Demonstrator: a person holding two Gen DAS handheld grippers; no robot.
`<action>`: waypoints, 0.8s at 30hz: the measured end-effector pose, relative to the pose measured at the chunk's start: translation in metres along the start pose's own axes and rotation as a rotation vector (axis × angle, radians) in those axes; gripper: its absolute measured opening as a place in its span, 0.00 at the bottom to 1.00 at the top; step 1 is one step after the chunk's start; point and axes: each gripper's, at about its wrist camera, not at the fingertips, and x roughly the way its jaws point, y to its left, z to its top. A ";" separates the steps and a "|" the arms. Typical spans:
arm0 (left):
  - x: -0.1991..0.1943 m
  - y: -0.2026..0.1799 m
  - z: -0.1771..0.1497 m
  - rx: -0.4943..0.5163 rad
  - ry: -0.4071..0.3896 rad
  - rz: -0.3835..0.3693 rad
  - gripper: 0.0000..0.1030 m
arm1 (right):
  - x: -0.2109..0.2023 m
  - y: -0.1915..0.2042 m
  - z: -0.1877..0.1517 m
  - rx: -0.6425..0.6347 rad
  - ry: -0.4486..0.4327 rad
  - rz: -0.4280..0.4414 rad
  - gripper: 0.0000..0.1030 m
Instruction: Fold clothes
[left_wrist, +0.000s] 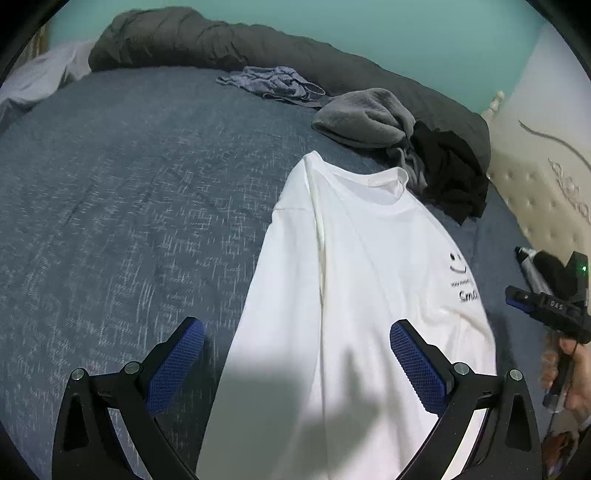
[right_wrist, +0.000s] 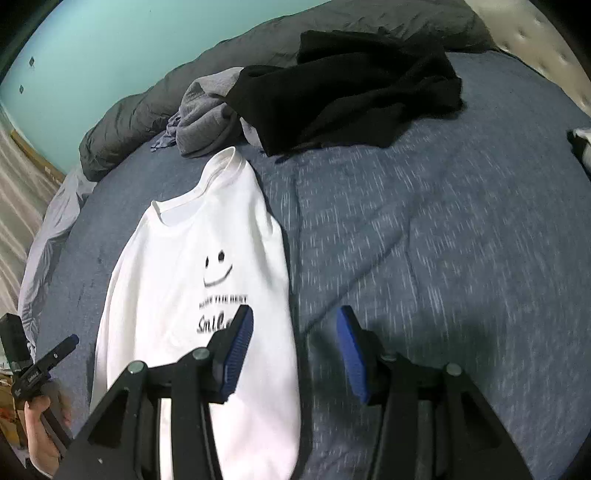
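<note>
A white T-shirt (right_wrist: 192, 266) lies folded lengthwise on the blue bed (left_wrist: 110, 221), its collar toward a grey garment (left_wrist: 365, 118) and a black one (right_wrist: 347, 92). The left tongs (left_wrist: 297, 363) gape wide above it, empty; the right tongs (right_wrist: 295, 350), half open, seem to hold nothing.

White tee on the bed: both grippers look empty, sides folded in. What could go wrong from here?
1. The white tee lies as a narrow strip; both the left gripper and the right gripper are open above it, so an uneven regrasp may undo the side folds.
2. The black garment and grey garment sit just past the collar; folding upward could snag them.
</note>
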 end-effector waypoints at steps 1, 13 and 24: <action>-0.002 0.000 -0.004 0.009 -0.006 -0.001 1.00 | -0.001 -0.001 -0.005 0.012 0.001 0.014 0.46; -0.007 0.000 -0.017 0.018 -0.014 -0.053 1.00 | 0.014 0.010 -0.059 0.017 0.036 0.100 0.44; -0.007 0.006 -0.016 0.008 -0.014 -0.064 1.00 | 0.009 0.021 -0.066 -0.035 -0.028 0.092 0.03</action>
